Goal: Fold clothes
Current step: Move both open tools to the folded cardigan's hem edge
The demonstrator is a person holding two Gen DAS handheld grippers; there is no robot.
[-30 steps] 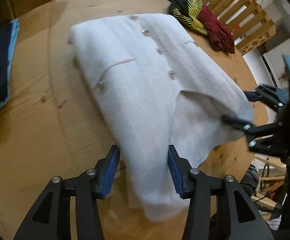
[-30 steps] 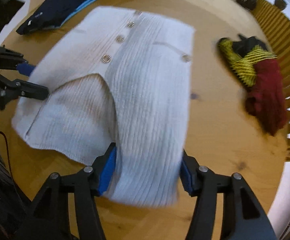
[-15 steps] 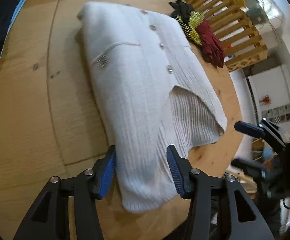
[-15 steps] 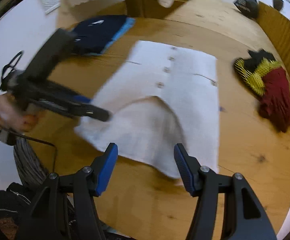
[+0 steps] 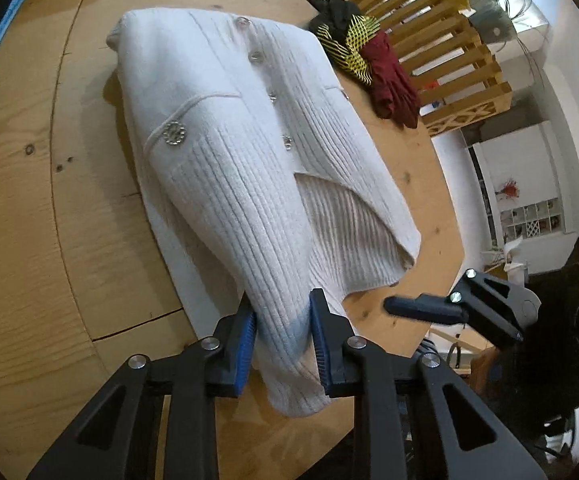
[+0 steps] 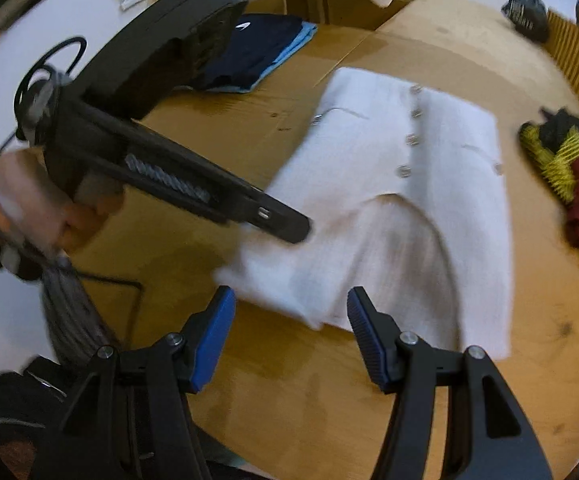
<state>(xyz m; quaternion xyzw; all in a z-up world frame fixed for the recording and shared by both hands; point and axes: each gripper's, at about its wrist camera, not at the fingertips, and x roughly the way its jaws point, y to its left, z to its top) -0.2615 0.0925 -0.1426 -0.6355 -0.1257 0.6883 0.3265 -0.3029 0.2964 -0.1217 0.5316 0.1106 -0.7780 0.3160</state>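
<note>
On the round wooden bench [image 5: 29, 216] we have the white ribbed knit cardigan with silver buttons [image 5: 249, 152] lying flat, button side up, its near hem at the bench edge. Our left claw [image 5: 283, 340] is closing on the near left hem corner, knit bunched between its blue pads [image 5: 245, 344]. Our right claw [image 6: 291, 332] hangs wide and empty just short of the near hem. We judge this the grasping step before a fold. Next, the right claw needs to pinch the opposite hem corner so both can lift together. Folded navy and light-blue clothes [image 6: 265, 52] sit well apart.
</note>
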